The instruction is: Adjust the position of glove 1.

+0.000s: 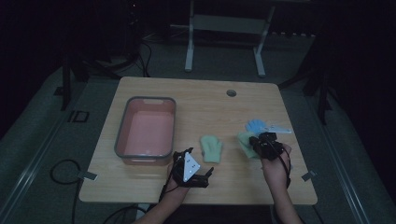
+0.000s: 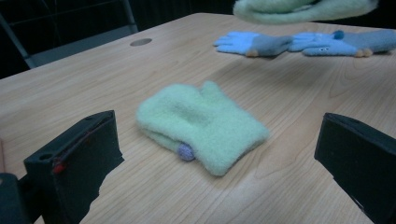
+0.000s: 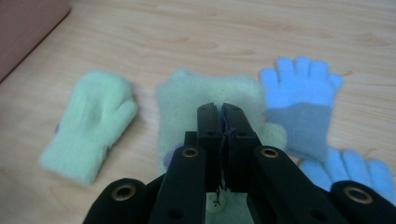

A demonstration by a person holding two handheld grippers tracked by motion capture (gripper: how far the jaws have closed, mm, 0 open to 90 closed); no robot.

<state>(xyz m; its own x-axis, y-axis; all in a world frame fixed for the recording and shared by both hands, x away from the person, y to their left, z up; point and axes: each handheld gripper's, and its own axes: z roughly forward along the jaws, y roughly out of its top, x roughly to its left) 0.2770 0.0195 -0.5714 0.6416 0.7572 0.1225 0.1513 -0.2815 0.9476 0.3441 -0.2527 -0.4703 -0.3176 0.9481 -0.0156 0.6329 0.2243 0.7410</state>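
Near the right middle of the wooden table (image 1: 196, 100), a pale green mitten (image 3: 210, 98) is being gripped by the right gripper (image 3: 221, 109), whose two black jaws are pressing tight together on its fabric. From the left gripper view this same mitten (image 2: 299, 8) is hanging clear above the tabletop at the top edge of the frame, so it is being held up off the wood rather than lying on it. A person's hand (image 1: 275, 163) is holding that gripper from the table's near side.

Just beside the lifted mitten, on its right in the right gripper view, a blue and grey fingered glove (image 3: 299, 102) is lying flat with its fingers spread, and a second blue glove (image 3: 355, 170) is lying close by it. On the other side, a second pale green mitten (image 2: 201, 123) is lying flat on the wood, with a small purple-grey button or bobble at its cuff edge.

The left gripper (image 1: 205, 176) is sitting low near the front edge of the table, its jaws standing wide apart and empty, pointed toward that lying mitten. Farther left, a grey-rimmed pink tub (image 1: 121, 126) is standing on the table.

No writing or label is legible on any of these things.
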